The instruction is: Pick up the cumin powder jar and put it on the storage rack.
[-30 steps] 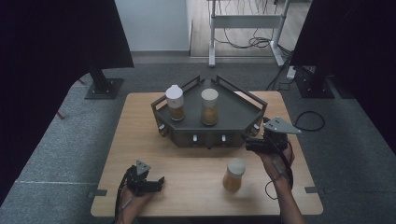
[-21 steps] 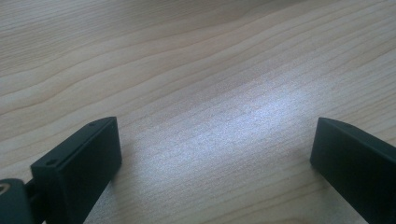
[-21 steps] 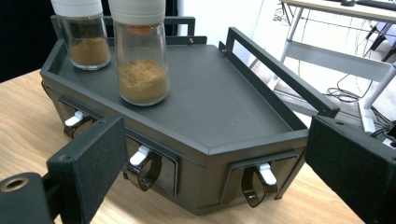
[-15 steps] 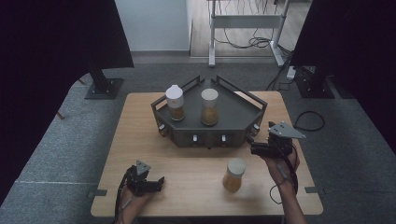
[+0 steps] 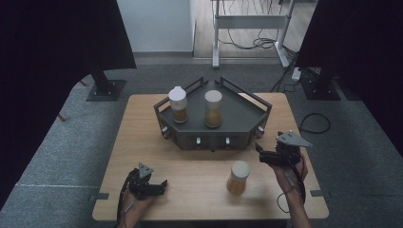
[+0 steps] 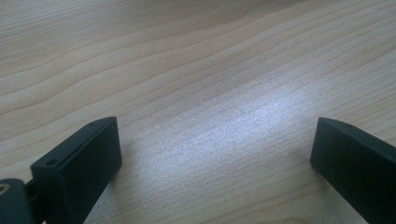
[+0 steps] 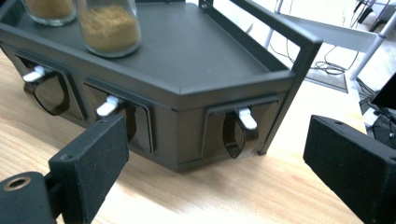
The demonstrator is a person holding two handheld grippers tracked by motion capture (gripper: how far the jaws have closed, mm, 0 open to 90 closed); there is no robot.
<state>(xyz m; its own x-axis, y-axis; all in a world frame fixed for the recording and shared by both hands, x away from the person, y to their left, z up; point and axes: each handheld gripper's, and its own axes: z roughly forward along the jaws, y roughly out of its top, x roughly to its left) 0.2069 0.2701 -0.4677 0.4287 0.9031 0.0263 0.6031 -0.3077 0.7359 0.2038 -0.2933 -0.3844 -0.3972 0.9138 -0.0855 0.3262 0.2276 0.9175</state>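
Observation:
A dark corner rack stands at the back middle of the wooden table; two spice jars with white lids stand on it. A third jar of brown powder stands on the table in front. My right gripper hovers just right of that jar, near the rack's right front corner, jaws open and empty. In the right gripper view its jaws frame the rack, with its white-tipped hooks. My left gripper rests low at the front left, open, over bare wood.
Black monitor stands sit on the grey floor behind the table. A white desk frame and cables lie farther back. A cable loops off the table's right edge.
My right gripper has come down and a little toward the front, nearer the loose jar. The left gripper has stayed where it was.

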